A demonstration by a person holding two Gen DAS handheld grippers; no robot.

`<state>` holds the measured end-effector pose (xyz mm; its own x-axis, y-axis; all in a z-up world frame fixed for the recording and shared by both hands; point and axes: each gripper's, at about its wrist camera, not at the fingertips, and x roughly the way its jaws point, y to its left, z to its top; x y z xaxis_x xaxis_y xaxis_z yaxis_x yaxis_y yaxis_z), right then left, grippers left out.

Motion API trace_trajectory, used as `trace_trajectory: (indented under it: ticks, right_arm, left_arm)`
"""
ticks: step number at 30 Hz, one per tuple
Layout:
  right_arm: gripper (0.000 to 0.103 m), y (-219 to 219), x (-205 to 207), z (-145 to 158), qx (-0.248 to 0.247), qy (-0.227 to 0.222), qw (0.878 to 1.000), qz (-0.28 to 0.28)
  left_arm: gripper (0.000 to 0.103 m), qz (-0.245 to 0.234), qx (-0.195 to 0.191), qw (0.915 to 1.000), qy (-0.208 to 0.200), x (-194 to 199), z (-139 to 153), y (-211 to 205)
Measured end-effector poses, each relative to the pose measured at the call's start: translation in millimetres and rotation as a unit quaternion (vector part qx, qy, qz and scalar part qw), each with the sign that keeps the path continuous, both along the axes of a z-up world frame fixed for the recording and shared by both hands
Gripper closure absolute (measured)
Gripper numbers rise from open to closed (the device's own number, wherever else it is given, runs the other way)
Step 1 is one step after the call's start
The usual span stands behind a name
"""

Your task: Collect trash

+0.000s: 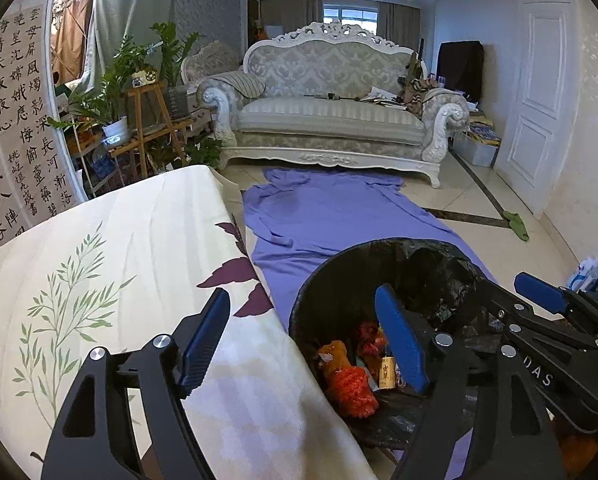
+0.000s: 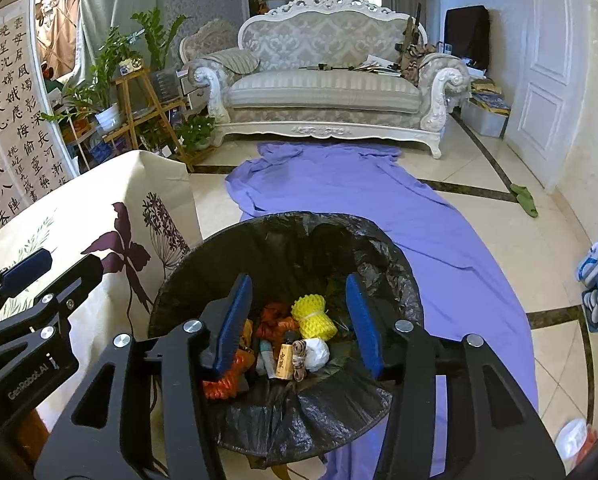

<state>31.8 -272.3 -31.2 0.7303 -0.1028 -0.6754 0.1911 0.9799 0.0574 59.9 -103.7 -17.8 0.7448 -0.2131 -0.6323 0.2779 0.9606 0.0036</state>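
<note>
Lettering "GenRobot.AI" marks my left gripper (image 1: 303, 340) and "DAS" my right gripper (image 2: 299, 326), both spread apart and empty above the bin (image 2: 259, 236) of trash (image 2: 313, 316).

You are looking at a cream tiled floor (image 2: 499, 216) with dark inlay lines. A purple sheet (image 2: 339, 184) is lying across the frame's middle, carrying the black-lined bin (image 2: 291, 248). A green rag (image 2: 523, 199) is lying at right; the sofa (image 2: 323, 92) is standing beyond.
</note>
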Motion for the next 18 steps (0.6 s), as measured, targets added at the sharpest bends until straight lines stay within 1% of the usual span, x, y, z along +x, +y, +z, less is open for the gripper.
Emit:
trace_trajectory:
  ticks: [4,18]
  right_arm:
    - [0.051,2,-6,2,-0.002,-0.003,1.0,-0.001]
    - [0.05,12,-32,13,-0.011,-0.009,1.0,0.002]
  left_arm:
    - [0.028,0.004,-0.003,1.0,-0.001,-7,3,6]
    - [0.026,0.022,-0.01,0.9997,-0.01,-36,13,28]
